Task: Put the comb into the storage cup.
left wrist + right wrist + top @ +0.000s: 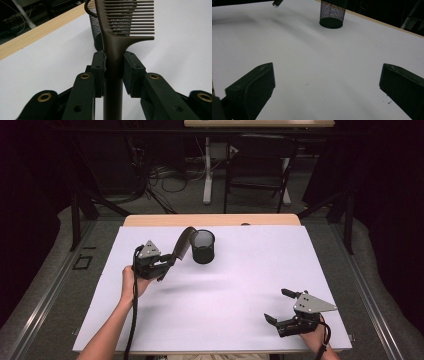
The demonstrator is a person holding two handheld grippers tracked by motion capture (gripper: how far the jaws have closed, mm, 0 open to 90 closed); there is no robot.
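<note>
Comb: dark, handle clamped between the pads of the left claw, held in the air with the toothed end arching toward the rim of the mesh cup at the far middle of the bench. Step in hand, as judged: carry to cup. Next move calls for tipping the comb upright over the opening, then release. Right claw spread wide, empty, resting near the bench's near right corner.

**Comb and Cup Only Partly in Frame**

In the left gripper view, the dark brown plastic comb runs off the top edge and screens most of the black wire-mesh cup. The right gripper view crops the cup's rim.
</note>
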